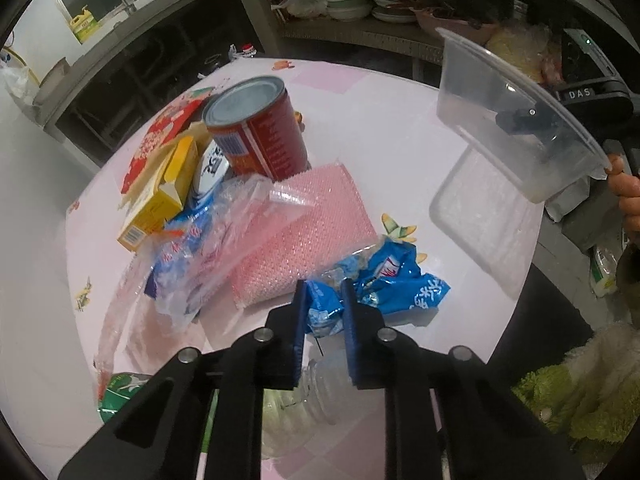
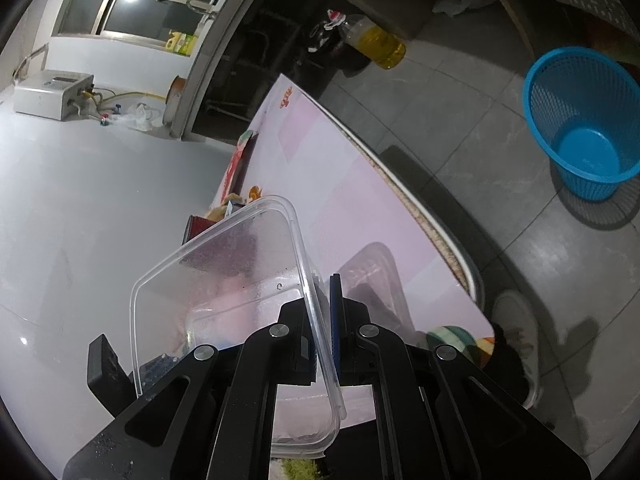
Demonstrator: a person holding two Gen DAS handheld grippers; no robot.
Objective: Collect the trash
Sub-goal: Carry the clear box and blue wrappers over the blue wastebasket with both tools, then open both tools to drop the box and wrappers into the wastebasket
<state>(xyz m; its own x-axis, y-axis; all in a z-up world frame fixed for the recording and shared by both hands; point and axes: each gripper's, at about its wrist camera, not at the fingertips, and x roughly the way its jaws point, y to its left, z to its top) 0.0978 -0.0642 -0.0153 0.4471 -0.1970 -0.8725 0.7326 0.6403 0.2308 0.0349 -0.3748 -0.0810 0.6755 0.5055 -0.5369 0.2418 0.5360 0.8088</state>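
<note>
My left gripper [image 1: 324,296] points down at a heap of trash on the pink table [image 1: 380,128]. Its blue pads are shut on a crumpled blue wrapper [image 1: 392,280]. Behind the wrapper lie a sheet of pink bubble wrap [image 1: 304,232], a clear plastic bag [image 1: 200,256], a yellow carton [image 1: 160,200] and an upright red can [image 1: 256,128]. My right gripper [image 2: 319,292] is shut on the rim of a clear plastic container [image 2: 224,280], held tilted in the air. From the left wrist view the same container [image 1: 492,120] hangs at the upper right above the table.
A clear lid [image 1: 480,220] lies flat on the table under the container. A plastic bottle [image 1: 316,384] lies beneath my left gripper. On the grey floor to the right of the table stands a blue mesh basket [image 2: 580,120]. An oil bottle [image 2: 376,40] stands beyond the table's far end.
</note>
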